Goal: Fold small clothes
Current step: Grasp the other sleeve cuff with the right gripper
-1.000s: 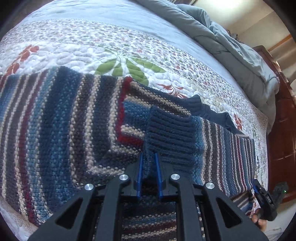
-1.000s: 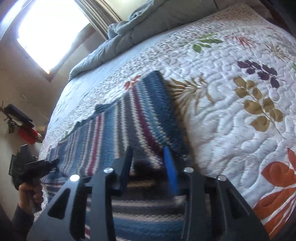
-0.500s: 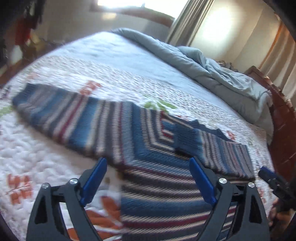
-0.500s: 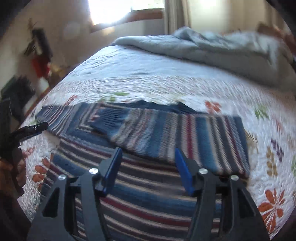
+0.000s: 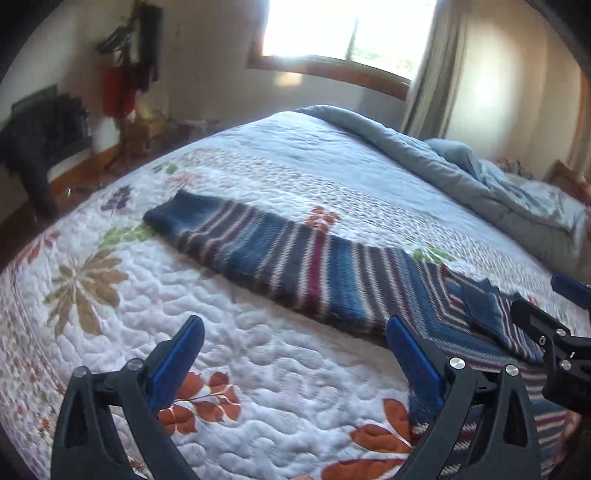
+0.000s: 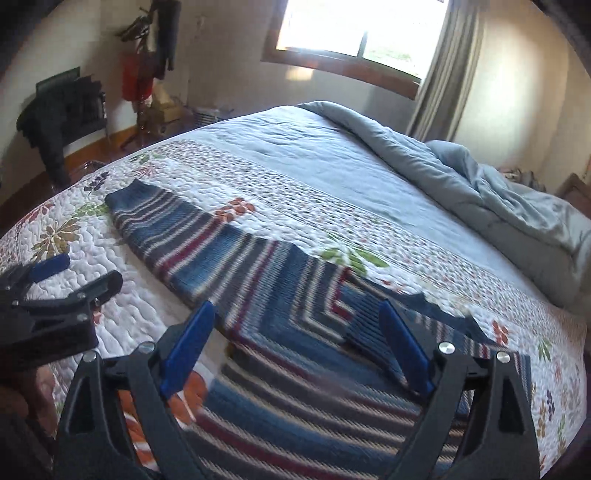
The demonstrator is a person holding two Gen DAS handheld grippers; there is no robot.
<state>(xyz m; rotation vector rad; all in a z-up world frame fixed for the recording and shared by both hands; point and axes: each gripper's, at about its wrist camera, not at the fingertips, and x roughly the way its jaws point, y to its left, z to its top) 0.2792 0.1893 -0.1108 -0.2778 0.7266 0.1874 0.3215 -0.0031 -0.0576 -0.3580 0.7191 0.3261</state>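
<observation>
Knit: a striped sweater (image 6: 280, 295) in blue, grey, cream and maroon wool is lying flat on the quilt (image 5: 258, 350) of the bed, near its front edge.
Left sleeve: it is stretching out long and straight toward the far left (image 5: 236, 240), its dark cuff pointing at the wall, not folded in yet.
Right sleeve: it is lying across the chest with its ribbed blue cuff (image 6: 369, 325) on top, so I am judging that side as folded in.
My left claw: I am holding my left claw (image 5: 291, 354) wide open over bare quilt, just near of the outstretched sleeve, with nothing between the blue pads; its jaws have just been opening.
My right claw: I am holding my right claw (image 6: 295, 343) spread open above the sweater's body, pads not pressing on the knit; its jaws have also just been opening, and nothing is gripped.
Both claws: each one is showing at the edge of the other's view, so my hands are sitting close together.
Background: a grey duvet (image 6: 461, 192) is bunching at the far right, under a bright window (image 5: 351, 33).
Progress: I am reckoning the fold is about a third done.
Left to do: I am still owing the left sleeve its fold across, then the body doubling over.
</observation>
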